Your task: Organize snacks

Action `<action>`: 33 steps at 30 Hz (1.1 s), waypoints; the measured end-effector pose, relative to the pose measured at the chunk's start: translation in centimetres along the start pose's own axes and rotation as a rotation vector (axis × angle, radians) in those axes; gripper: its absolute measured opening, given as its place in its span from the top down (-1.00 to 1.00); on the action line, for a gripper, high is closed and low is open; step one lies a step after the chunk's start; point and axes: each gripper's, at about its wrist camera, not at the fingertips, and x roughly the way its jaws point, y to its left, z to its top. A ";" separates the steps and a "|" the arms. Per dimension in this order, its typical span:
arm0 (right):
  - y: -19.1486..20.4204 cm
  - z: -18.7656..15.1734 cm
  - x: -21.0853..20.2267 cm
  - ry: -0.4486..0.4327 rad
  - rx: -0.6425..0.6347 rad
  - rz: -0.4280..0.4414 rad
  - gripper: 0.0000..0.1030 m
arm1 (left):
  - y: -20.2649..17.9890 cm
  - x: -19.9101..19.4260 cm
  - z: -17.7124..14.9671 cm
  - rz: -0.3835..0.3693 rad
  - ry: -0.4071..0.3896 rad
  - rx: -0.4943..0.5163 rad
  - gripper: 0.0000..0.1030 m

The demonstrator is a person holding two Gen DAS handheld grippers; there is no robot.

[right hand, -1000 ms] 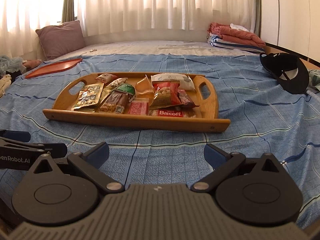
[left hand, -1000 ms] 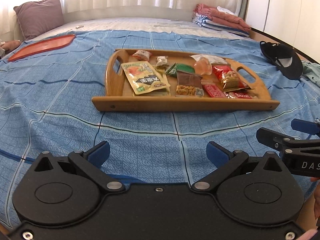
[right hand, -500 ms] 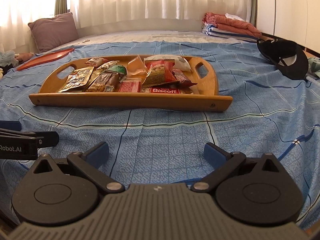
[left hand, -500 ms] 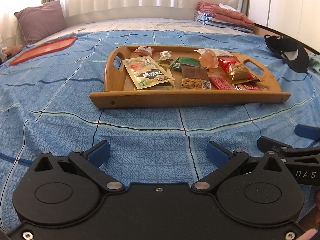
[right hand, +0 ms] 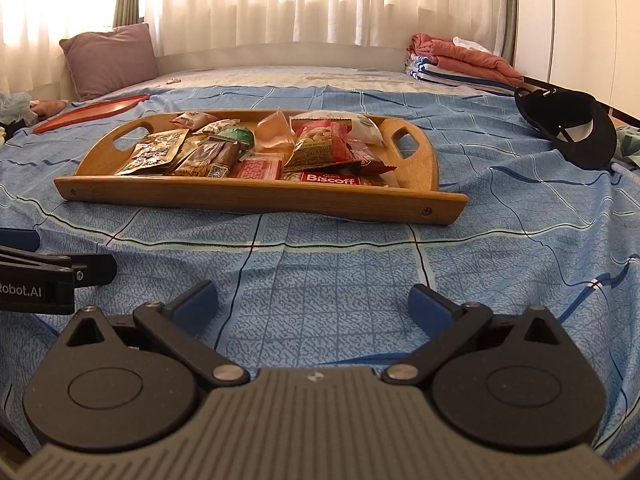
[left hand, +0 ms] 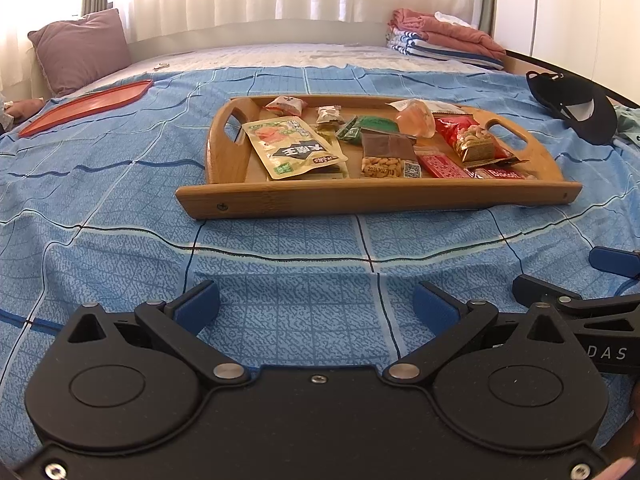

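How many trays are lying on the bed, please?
2. The wooden tray holding snacks lies in the middle of the blue bedspread. The empty red tray lies far left, near the pillow. More could be outside the views.

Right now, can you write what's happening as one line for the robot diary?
stage: approach | left tool: open, holds nothing | right tool: open, holds nothing | snacks: in wooden tray on blue bedspread
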 end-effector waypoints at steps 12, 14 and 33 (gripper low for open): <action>0.0 0.0 0.0 -0.002 -0.002 -0.002 -1.00 | 0.2 0.2 0.0 0.001 -0.007 -0.007 -1.00; 0.1 0.0 0.0 -0.001 -0.002 -0.002 -1.00 | 0.1 0.2 0.0 0.002 -0.008 -0.005 -1.00; 0.0 -0.1 0.0 0.000 -0.005 -0.005 -1.00 | -0.1 0.3 -0.1 0.013 -0.013 0.003 -1.00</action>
